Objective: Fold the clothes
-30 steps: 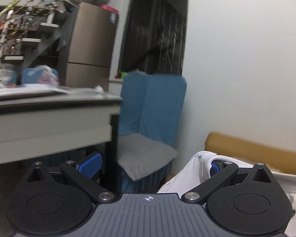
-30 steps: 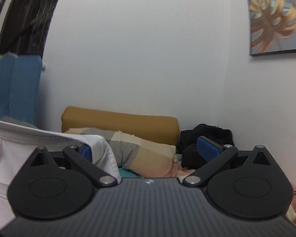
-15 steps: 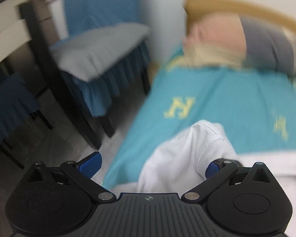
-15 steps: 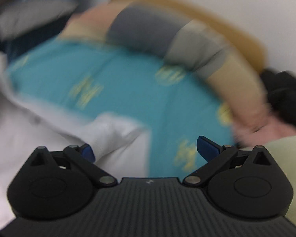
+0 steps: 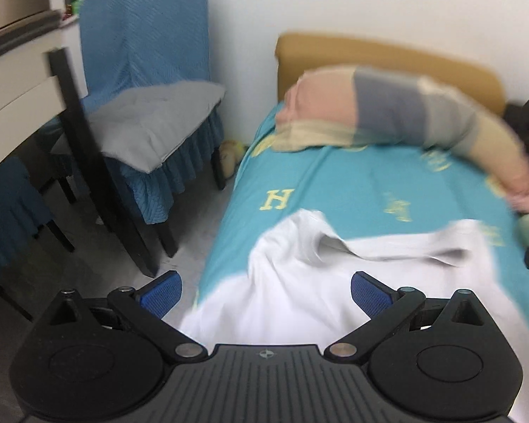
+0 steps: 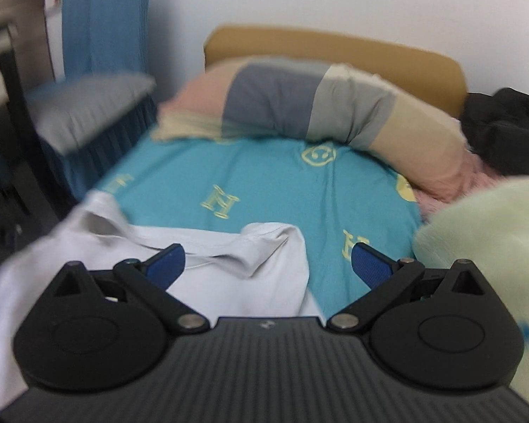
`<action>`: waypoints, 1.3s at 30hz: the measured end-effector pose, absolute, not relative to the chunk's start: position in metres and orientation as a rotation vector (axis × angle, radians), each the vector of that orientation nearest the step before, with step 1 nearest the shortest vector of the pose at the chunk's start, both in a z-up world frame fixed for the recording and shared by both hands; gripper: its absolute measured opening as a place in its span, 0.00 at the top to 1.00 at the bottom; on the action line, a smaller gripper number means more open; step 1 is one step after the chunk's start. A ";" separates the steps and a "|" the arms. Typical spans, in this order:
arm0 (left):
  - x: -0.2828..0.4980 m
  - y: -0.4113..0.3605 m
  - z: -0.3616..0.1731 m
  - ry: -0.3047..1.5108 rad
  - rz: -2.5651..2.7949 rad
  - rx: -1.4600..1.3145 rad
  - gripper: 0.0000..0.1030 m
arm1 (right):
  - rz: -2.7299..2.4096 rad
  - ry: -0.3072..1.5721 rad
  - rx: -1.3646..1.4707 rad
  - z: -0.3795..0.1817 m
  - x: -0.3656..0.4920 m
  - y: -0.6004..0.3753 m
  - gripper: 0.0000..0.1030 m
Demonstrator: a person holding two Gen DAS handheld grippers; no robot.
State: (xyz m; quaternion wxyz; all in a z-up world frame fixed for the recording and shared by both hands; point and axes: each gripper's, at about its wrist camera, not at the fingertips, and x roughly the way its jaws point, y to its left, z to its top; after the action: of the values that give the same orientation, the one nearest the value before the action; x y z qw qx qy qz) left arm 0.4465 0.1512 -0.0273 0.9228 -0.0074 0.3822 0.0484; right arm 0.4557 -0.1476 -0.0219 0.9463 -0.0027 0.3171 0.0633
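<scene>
Left gripper (image 5: 266,287) has its jaws spread wide with nothing between the blue pads (image 5: 160,292), hovering over the near left part of the white shirt (image 5: 299,282). Right gripper (image 6: 268,262) is likewise wide apart and empty, blue pads (image 6: 368,262) clear of the cloth, sitting above the shirt's right edge. The shirt lies rumpled on the near end of the bed (image 5: 352,190), on the teal sheet with yellow letters; its top edge is bunched into a raised fold in both views, and its left side reaches the bed's edge. Whether it hangs over the side I can't tell, both frames are blurred. At the head of the bed: a striped pillow (image 6: 317,105) in pink, grey and beige against a tan headboard (image 6: 335,47). Dark clothes (image 6: 504,130) are piled in the far right corner, and a pale yellow-green fuzzy blanket (image 6: 486,232) lies to the right of the right gripper. Left of the bed is a chair (image 5: 148,120) with a blue cover and grey cushion, next to a table (image 5: 21,81).
</scene>
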 end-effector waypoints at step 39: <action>0.072 0.146 -0.099 1.224 0.057 -0.332 1.00 | 0.026 0.891 0.398 -0.109 0.034 -0.199 0.65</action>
State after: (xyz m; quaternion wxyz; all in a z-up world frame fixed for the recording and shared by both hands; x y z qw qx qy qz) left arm 0.0720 0.1458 -0.0986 0.8051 -0.1550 0.5719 0.0264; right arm 0.0340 -0.1994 -0.1089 0.8832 0.1912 0.4280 0.0125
